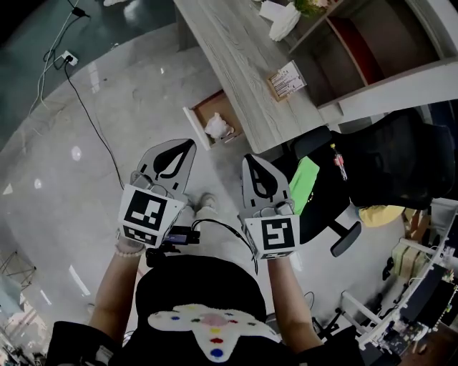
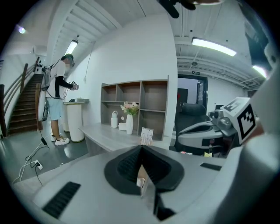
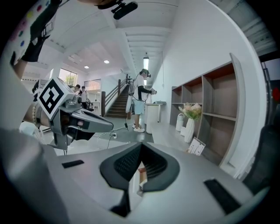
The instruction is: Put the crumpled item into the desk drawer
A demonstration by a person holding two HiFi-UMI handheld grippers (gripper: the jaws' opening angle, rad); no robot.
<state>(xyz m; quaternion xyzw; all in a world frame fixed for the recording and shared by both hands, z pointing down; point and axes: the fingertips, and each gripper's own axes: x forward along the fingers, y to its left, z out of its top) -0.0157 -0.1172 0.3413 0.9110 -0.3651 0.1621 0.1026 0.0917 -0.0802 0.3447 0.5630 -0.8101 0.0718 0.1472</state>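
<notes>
A white crumpled item (image 1: pixel 217 127) lies inside the open wooden drawer (image 1: pixel 202 109) that sticks out from the grey desk (image 1: pixel 236 57). Both grippers are held close to my body, well short of the drawer, pointing toward it. The left gripper (image 1: pixel 189 144) is shut with nothing between its jaws; in its own view the jaws (image 2: pixel 141 149) meet at the tip. The right gripper (image 1: pixel 250 159) is also shut and empty, its jaws (image 3: pixel 141 145) closed together. Each gripper shows in the other's view: the right gripper (image 2: pixel 205 129) and the left gripper (image 3: pixel 83 122).
A black office chair (image 1: pixel 386 164) with a green object (image 1: pixel 304 182) stands right of the drawer. A shelf unit (image 1: pixel 372 43), a small card (image 1: pixel 288 80) and white things (image 1: pixel 283 20) are on the desk. A cable (image 1: pixel 79 93) crosses the floor. A person (image 2: pixel 57 105) stands far off.
</notes>
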